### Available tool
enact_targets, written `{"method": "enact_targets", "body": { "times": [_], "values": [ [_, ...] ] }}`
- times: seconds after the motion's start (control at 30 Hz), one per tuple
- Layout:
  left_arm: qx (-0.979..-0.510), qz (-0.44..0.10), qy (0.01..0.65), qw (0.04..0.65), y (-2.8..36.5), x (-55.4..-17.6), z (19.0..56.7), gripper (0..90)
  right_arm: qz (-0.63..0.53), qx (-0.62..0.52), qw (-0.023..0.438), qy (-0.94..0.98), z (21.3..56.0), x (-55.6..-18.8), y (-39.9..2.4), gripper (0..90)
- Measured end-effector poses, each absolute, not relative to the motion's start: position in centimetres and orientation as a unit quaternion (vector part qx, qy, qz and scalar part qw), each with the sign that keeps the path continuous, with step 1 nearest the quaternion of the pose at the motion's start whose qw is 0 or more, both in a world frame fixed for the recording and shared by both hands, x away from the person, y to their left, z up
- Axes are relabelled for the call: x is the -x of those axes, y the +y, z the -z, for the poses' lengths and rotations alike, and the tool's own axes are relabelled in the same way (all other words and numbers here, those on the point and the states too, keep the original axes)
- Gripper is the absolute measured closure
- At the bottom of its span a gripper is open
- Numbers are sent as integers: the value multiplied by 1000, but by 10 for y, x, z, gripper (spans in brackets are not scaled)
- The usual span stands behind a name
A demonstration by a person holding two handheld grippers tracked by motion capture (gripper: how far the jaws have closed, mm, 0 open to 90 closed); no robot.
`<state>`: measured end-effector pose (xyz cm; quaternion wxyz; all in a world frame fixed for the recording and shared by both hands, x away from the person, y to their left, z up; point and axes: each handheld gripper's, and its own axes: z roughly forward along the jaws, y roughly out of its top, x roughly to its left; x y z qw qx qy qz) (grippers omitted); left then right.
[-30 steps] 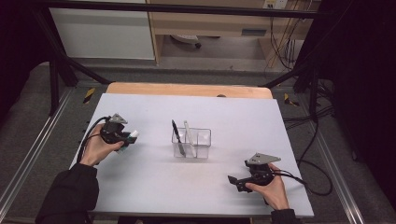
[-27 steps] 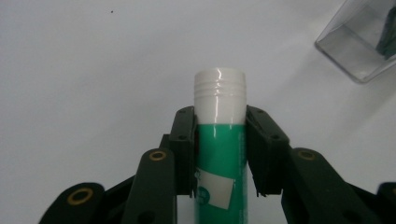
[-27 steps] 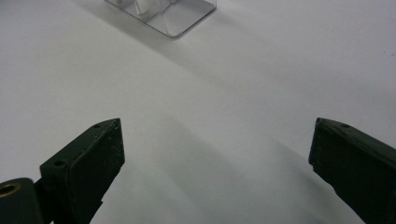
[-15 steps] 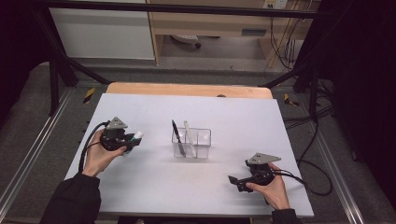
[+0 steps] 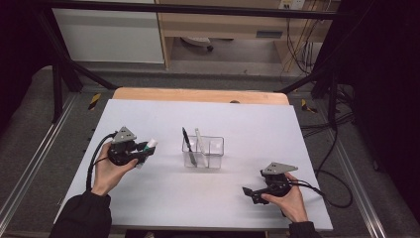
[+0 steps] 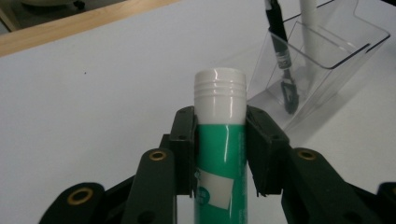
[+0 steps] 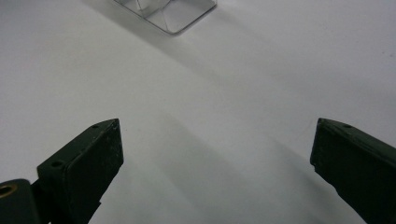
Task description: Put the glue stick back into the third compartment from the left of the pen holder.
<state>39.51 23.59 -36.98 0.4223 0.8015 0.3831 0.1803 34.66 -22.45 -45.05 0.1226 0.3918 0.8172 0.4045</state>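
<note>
White sheeting covers the table [image 5: 163,198] from your edge up to a bare wooden strip [image 5: 198,95] at the far side, and the clear plastic holder [image 5: 204,152] standing near its middle is the landmark for everything else.

Nearest you, to the right of the holder and well apart from it, your right gripper [image 5: 249,192] lies low over the sheet with its jaws spread wide and nothing between them; the right gripper view has only bare sheet between the pads.

To the left of the holder, near it but not touching, your left gripper [image 5: 143,154] is clenched on a green glue stick [image 6: 219,154], white cap pointing toward the holder. The pads press both sides just under the cap.

Inside the holder a black pen [image 5: 187,145] and a white pen [image 5: 200,144] lean upright.

Beyond the wooden strip, grey floor, a white cabinet [image 5: 109,34], a wooden shelf unit [image 5: 233,25] and loose cables [image 5: 302,44] fill the dark room.
</note>
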Motion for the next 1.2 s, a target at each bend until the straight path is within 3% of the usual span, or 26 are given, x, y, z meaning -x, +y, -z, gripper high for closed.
{"method": "enact_targets", "body": {
  "times": [1.2],
  "values": [
    [-767,-187,324,521,166,-385,316,653,-393,-380,126,828,451,-345,-225,27]
  ]
}}
